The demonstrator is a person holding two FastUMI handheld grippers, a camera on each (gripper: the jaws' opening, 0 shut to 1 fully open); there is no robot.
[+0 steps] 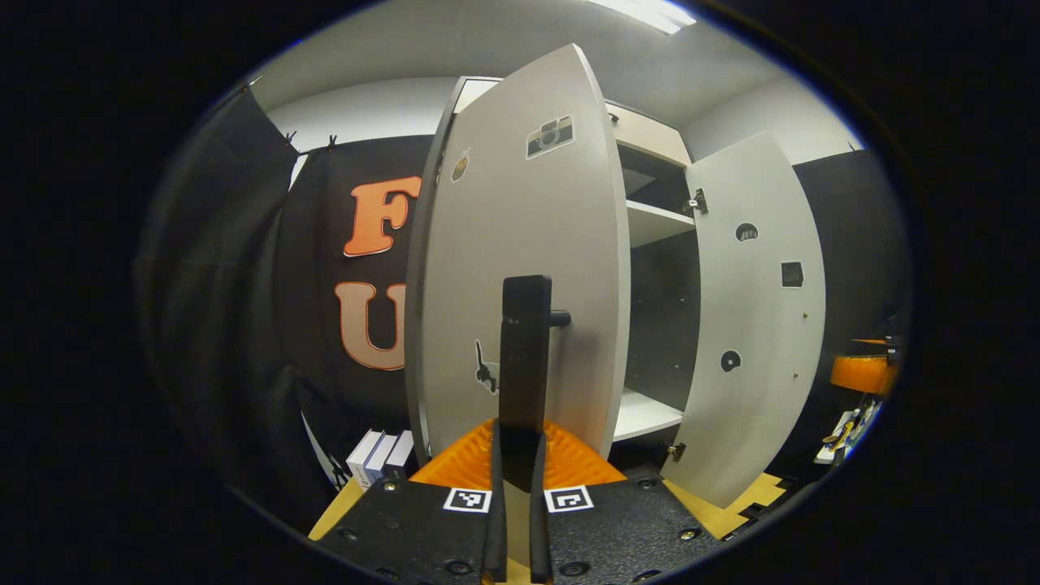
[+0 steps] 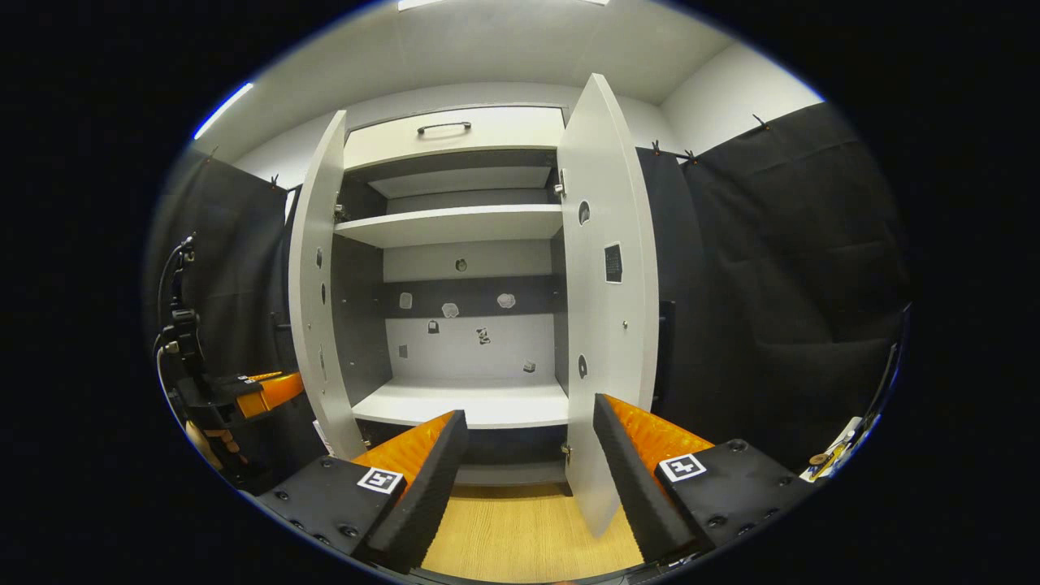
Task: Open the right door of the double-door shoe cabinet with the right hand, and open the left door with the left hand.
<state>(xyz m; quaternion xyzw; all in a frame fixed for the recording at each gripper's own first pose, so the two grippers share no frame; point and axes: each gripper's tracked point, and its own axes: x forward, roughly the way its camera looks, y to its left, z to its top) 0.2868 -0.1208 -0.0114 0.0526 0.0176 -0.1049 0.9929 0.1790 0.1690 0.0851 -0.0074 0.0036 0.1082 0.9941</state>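
Both doors stood wide open: the left gripper (image 1: pixel 517 487) was clamped on the left door's handle (image 1: pixel 525 357), while the right gripper (image 2: pixel 528 479) hung released, right door (image 2: pixel 605 301) just ahead. Cabinet shelves (image 2: pixel 455 223) looked bare apart from small stickers (image 2: pixel 451 309) on the back panel.

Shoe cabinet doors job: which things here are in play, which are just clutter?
In play:
- left door, open, its black handle clamped in the left claw
- right door, open
- right claw, open, holding nothing
- shoe cabinet

Clutter:
- white boxes on the floor beside the left door
- top drawer, closed
- stickers on the cabinet's back panel
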